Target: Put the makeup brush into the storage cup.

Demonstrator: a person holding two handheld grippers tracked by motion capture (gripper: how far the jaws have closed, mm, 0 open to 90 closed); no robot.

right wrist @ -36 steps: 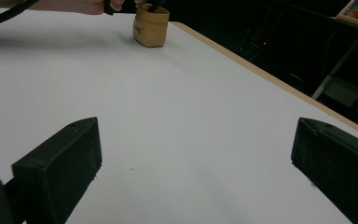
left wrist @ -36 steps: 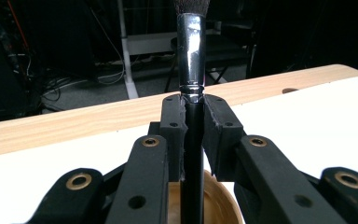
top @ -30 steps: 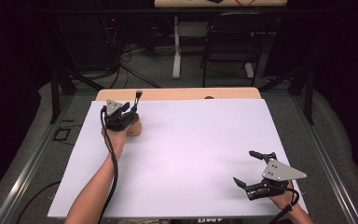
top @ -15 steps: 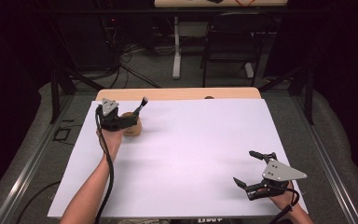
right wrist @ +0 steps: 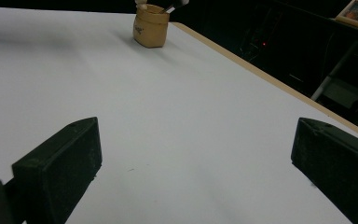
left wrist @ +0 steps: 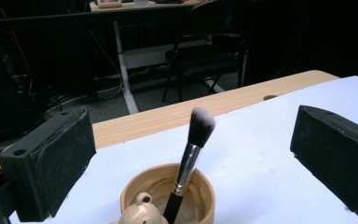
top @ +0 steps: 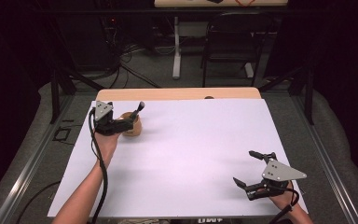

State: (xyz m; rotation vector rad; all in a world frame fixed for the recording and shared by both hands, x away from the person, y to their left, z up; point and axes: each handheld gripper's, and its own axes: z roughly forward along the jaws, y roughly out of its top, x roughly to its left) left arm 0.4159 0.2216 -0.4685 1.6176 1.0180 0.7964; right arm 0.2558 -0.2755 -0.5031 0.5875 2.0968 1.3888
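A tan cup (top: 133, 128) with a small bear figure on its rim stands at the far left of the white table (top: 191, 154). A makeup brush (top: 140, 109) leans in it, bristles up. My left gripper (top: 127, 122) hovers just left of the cup. Its jaws have just been opening and are wide apart. In the left gripper view, the brush (left wrist: 189, 158) rises from the cup (left wrist: 200, 196) ahead of my left gripper (left wrist: 193, 144), untouched by either pad. My right gripper (top: 244, 166) rests open near the front right corner, nothing between its jaws (right wrist: 191, 163). It faces the distant cup (right wrist: 151, 25).
A wooden strip (top: 177, 93) runs along the table's far edge. Beyond it stand a folding chair (top: 228, 46) and a desk leg (top: 177, 46) among floor cables. Metal rails (top: 28, 163) flank the table.
The left gripper let go of the brush and drew back to the left. The brush now stands alone in the cup. The right gripper has stayed put.
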